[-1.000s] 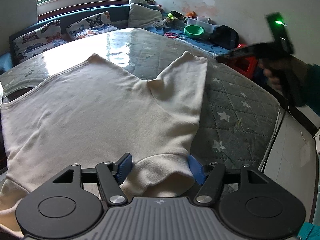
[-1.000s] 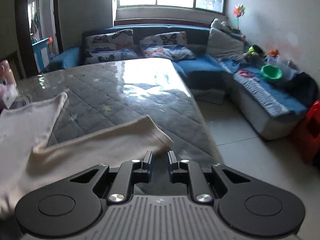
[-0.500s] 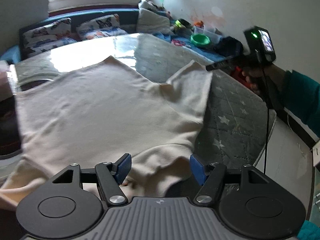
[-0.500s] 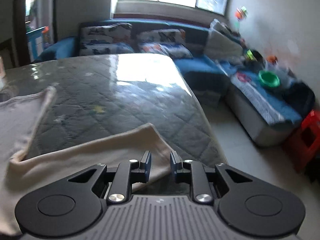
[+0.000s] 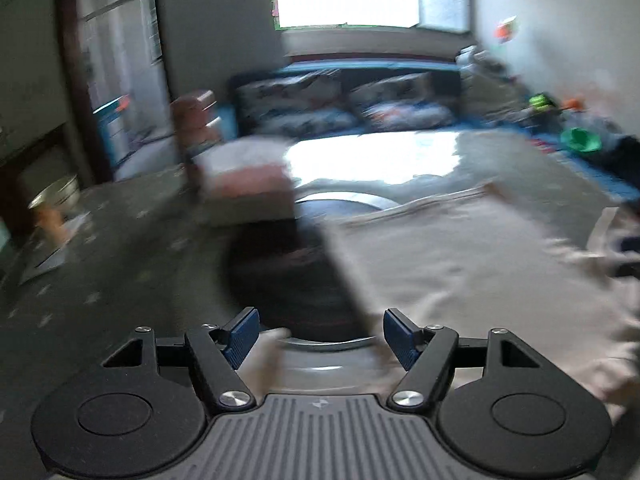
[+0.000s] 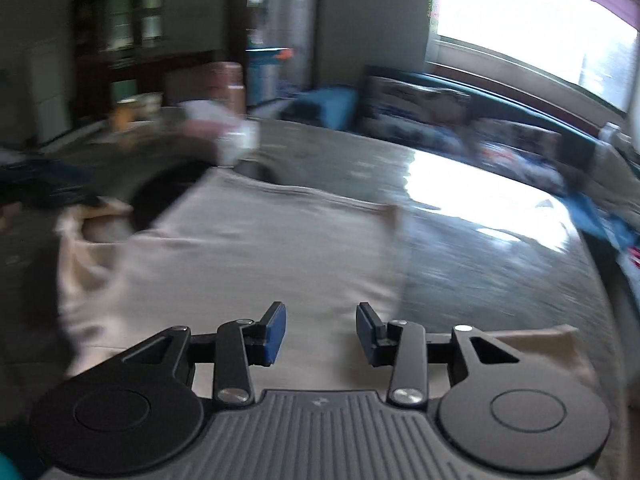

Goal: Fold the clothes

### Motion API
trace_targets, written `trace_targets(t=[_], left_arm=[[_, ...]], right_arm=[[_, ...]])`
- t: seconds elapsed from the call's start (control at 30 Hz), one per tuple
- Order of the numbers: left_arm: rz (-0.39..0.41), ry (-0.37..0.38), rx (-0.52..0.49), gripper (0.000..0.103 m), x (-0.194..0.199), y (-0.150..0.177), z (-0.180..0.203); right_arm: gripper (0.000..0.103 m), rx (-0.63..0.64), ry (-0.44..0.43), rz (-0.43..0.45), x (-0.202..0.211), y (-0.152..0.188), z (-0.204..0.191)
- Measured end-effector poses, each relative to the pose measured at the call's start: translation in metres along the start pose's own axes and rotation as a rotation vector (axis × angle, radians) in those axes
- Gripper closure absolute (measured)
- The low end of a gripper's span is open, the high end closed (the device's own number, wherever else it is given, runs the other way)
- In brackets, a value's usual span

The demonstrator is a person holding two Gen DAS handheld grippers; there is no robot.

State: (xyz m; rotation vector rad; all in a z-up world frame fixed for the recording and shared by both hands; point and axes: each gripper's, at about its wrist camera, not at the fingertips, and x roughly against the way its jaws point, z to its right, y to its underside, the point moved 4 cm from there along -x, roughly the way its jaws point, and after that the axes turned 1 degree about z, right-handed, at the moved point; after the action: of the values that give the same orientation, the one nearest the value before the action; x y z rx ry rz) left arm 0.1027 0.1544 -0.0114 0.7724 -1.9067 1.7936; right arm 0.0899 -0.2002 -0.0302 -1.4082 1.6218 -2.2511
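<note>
On the quilted table (image 6: pixel 500 264) ahead of you, the cream garment (image 6: pixel 256 252) lies spread flat. Your left gripper (image 5: pixel 318 334) and right gripper (image 6: pixel 320 330) both hang spread apart, grasping nothing; both views are blurred.

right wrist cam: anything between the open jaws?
Only the cream garment, spread on the quilted table, lies between the right gripper jaws, ungripped; right wrist view.
</note>
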Motion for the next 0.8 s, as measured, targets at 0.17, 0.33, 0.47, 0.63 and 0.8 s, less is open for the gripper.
trace_targets(t=[0.17,0.33,0.47,0.63,0.8], left_arm=[[-0.08,-0.034,-0.025,0.032,-0.033,0.006,-0.015],[-0.129,-0.04,0.014,0.048,-0.043,0.016,-0.029],[-0.123,-0.044,0.044,0.076,-0.041,0.023,-0.043],[-0.012,-0.05,0.256,0.089,-0.01,0.023,-0.074],[0.135,-0.037,0.48,0.089,0.04,0.046,-0.107]], right_arm=[[0.062,0.092,-0.125,-0.015,0.0,-0.005,-0.057],[0.061,0.121,-0.183,-0.03,-0.006,-0.004,-0.086],[0.061,0.136,-0.212,-0.035,-0.011,-0.006,-0.098],[0.061,0.168,-0.29,-0.04,-0.013,-0.012,-0.119],[0.06,0.231,-0.379,-0.038,-0.018,-0.019,-0.15]])
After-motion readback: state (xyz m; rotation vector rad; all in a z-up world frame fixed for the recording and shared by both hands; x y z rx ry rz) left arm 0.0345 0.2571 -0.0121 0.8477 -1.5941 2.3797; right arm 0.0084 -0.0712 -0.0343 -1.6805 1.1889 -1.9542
